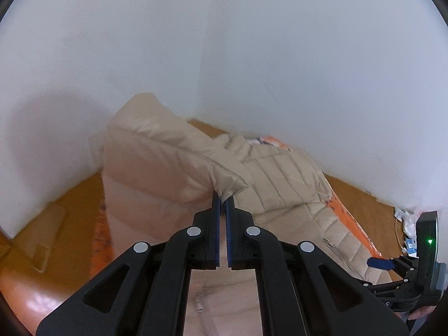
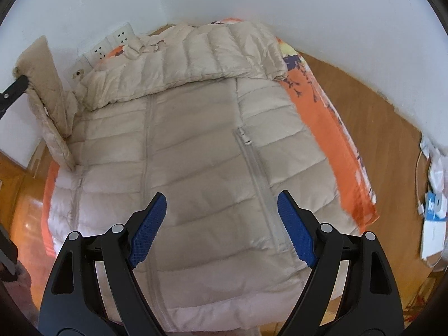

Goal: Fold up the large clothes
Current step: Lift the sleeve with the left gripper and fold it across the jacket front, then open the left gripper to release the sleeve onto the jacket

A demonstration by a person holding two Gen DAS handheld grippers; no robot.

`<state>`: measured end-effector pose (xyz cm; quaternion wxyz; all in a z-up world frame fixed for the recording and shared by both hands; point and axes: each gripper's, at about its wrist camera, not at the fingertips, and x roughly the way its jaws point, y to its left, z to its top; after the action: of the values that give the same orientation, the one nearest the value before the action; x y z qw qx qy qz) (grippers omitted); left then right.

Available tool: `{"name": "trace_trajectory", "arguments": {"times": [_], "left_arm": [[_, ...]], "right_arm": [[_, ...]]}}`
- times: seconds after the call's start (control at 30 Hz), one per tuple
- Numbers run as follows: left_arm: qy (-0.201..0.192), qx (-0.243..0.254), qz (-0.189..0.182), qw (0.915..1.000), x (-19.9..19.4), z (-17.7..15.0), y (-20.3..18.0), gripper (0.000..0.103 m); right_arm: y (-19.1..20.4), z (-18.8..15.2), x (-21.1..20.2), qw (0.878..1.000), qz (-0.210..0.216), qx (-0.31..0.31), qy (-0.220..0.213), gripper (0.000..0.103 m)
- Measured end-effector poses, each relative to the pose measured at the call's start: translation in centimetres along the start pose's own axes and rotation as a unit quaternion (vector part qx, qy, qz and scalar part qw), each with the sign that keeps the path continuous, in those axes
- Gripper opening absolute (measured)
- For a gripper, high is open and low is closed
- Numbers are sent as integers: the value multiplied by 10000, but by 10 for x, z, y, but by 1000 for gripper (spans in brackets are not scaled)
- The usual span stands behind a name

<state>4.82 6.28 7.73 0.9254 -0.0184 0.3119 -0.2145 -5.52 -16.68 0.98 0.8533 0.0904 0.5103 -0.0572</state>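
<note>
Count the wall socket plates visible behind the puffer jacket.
3, clustered on the white wall by the jacket's collar: upper, middle, lowest. The jacket may hide more.

My left gripper (image 1: 223,200) is matte black plastic, its linkage arms pinned with round silver rivets and cut with long tapered slots, its pads ribbed blue. My right gripper (image 2: 222,205) matches it: black arms, silver rivets, textured blue pads (image 2: 148,232). A green light (image 1: 429,241) glows on its black housing.
</note>
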Motion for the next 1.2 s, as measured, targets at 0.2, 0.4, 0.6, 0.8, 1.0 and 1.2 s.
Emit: {"name": "trace_trajectory", "arguments": {"times": [0.2,0.4,0.6,0.8,1.0,1.2], "left_arm": [[431,-98,-180,9989,35,-13,-9,3],[992,-432,-242,9938,71,-30,0,3],[1337,-377,-173,9902,99,-46,-5,5],[1478,-402,-141,9881,106,-51,-7,48],[1540,-340,-32,9875,96,-48,-10,71],[1796,-437,139,9827,83,-47,0,74]], "right_arm": [[-12,8,10,10000,-15,-39,86,81],[-23,12,20,9998,-25,-35,189,81],[-32,15,30,9996,-25,23,263,81],[-35,14,35,9995,-15,31,323,81],[-34,17,35,9995,2,31,304,81],[-24,20,36,9996,53,-54,282,81]]}}
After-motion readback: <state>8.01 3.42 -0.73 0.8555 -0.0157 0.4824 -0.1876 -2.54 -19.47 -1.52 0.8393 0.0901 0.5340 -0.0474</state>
